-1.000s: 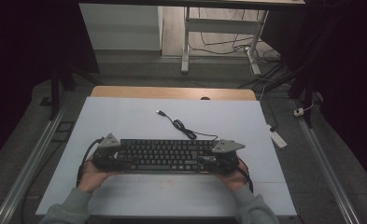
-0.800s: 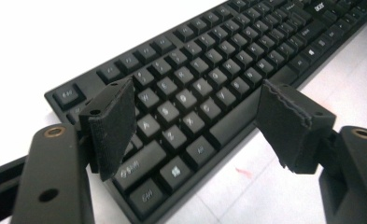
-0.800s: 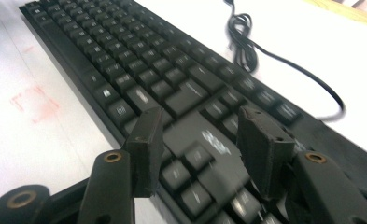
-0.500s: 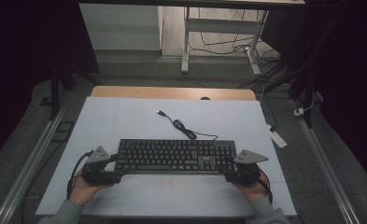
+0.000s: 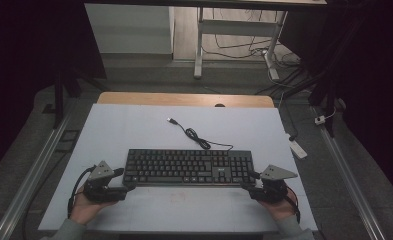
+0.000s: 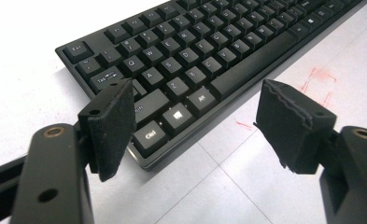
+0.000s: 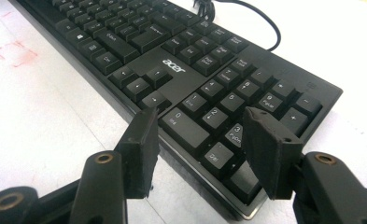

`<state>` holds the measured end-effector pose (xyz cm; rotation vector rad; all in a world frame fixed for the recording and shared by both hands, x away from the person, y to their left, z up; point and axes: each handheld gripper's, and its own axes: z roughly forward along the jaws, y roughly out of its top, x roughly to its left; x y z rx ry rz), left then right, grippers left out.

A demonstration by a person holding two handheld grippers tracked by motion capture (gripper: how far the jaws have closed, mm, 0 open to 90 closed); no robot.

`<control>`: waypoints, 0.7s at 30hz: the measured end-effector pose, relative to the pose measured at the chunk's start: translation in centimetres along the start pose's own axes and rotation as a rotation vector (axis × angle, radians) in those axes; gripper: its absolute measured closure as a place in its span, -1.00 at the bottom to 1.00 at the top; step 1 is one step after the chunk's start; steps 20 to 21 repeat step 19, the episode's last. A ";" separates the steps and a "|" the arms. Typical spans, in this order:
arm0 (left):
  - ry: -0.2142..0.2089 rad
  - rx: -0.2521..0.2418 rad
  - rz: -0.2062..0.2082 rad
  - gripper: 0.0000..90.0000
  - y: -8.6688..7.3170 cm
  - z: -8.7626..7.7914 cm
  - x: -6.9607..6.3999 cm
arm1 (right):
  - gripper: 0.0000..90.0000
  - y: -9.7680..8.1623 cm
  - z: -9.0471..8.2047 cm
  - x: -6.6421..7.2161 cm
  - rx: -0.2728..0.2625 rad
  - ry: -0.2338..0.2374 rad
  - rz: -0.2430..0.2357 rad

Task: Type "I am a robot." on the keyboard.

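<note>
High view: the black keyboard [image 5: 188, 167] lies flat across the lower middle of the frame on the white bench [image 5: 134, 125], its cable [image 5: 196, 137] snaking toward the upper centre. The left tool [image 5: 123, 180] sits at the keyboard's lower-left corner and the right tool [image 5: 249, 181] at its lower-right corner, each just off the edge, a hand behind it at the bottom of the frame.

Left gripper view: the jaws stand released with a wide gap — the keyboard's corner with the Ctrl key [image 6: 149, 136] lies between and just beyond them, no pad pressing on it. Faint red marks [image 6: 319, 79] show on the bench at right.

Right gripper view: its jaws have just been opening; they straddle the number-pad corner [image 7: 228, 154] without clamping it.

The keyboard looks stiff, flat and fairly light, yet long — a grip at one end alone would probably let it tip. Its smooth plastic rim may be slippery; I would pinch the thin frame edge at both short ends, clear of the keys, and mind the trailing cable.
</note>
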<state>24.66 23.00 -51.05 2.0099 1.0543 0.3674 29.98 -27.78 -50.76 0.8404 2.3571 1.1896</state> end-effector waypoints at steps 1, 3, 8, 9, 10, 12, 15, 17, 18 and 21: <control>0.000 0.000 0.000 -0.37 0.0 0.0 0.0 | 0.03 0.0 0.0 0.0 0.001 0.002 -0.003; 0.001 -0.002 0.000 -0.37 0.0 0.0 0.0 | 0.03 0.0 0.1 0.1 0.000 0.004 -0.005; 0.002 -0.002 0.002 -0.37 0.1 0.0 0.0 | 0.03 0.0 0.1 0.1 0.001 0.004 0.000; 0.002 -0.002 0.003 -0.37 0.1 0.0 0.0 | 0.03 0.0 0.1 0.0 0.000 0.004 -0.002; 0.001 -0.002 0.002 -0.37 0.1 0.0 0.0 | 0.03 0.0 0.1 0.0 0.000 0.003 -0.003; 0.002 -0.002 0.003 -0.37 0.1 0.0 0.0 | 0.03 0.0 0.1 0.0 -0.001 0.003 -0.004; 0.003 -0.003 0.004 -0.37 0.1 0.0 0.0 | 0.03 0.0 0.1 0.0 -0.001 0.003 -0.005; 0.004 -0.004 0.005 -0.37 0.1 0.0 0.0 | 0.03 0.0 0.1 0.1 -0.003 0.001 -0.004; 0.005 -0.005 0.005 -0.37 0.1 0.0 0.1 | 0.03 0.1 0.1 0.1 -0.005 0.001 -0.009; 0.006 -0.005 0.004 -0.37 0.1 -0.1 0.1 | 0.03 0.1 0.1 0.1 -0.007 0.001 -0.009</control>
